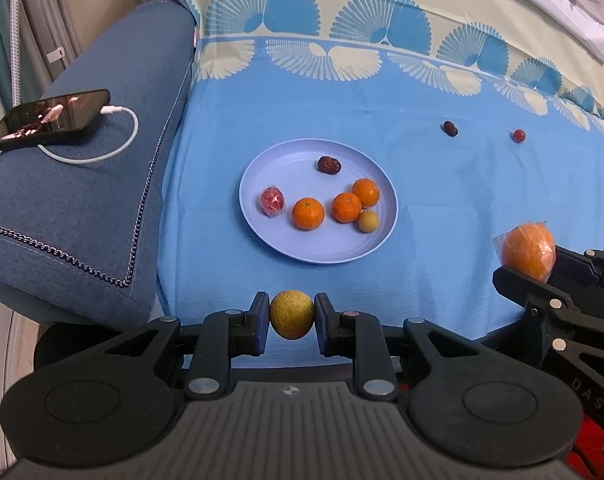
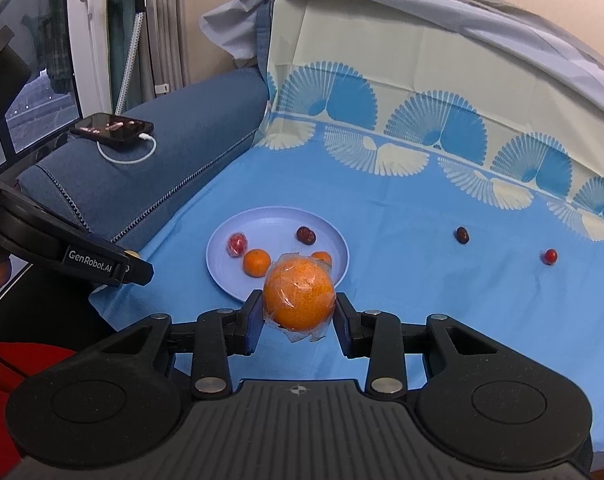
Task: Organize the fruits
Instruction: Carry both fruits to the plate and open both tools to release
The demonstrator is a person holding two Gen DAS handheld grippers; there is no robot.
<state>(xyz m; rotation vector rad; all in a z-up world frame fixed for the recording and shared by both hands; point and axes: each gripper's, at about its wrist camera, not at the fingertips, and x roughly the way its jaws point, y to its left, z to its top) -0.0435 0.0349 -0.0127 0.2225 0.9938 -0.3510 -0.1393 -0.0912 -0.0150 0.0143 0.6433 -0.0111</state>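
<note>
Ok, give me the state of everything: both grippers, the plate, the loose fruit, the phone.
Left gripper: shut on yellow fruit, held above the cloth.
Right gripper: shut on wrapped orange.
Plate: on the cloth, holding six fruits.
Dark fruit: loose on the cloth, off the plate.
Red fruit: loose on the cloth.
Phone: on the armrest, screen lit, cable plugged in.

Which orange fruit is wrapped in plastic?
The big orange clamped in the right hand-held gripper, held short of the plate. Crinkly clear plastic covers it; the three smaller oranges on the plate are bare.
</note>
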